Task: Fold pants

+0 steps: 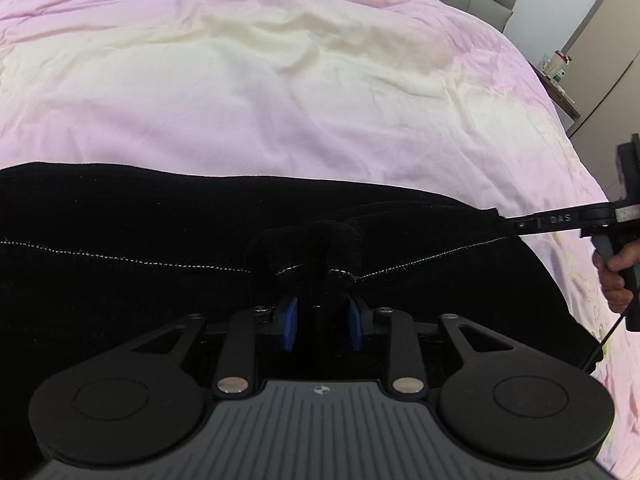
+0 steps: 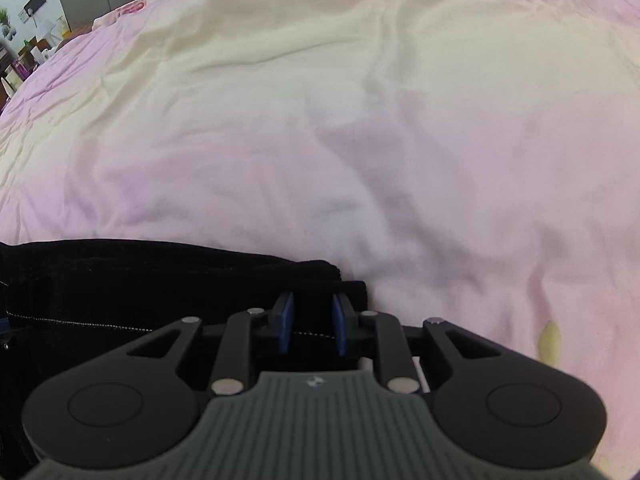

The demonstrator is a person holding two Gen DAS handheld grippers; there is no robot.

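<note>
Black pants [image 1: 120, 216] with a pale stitched seam lie spread flat, bunched at the near edge.

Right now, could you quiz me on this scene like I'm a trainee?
1. True or false: the pants lie on a green blanket.
2. What bunches between the left gripper pads?
A. a towel
B. black pants fabric
C. nothing
3. Fill in: the right gripper grips the pants at their ____.

Key:
1. False; the bedcover is pink and cream.
2. B
3. Edge, where the pale stitching runs.
</note>
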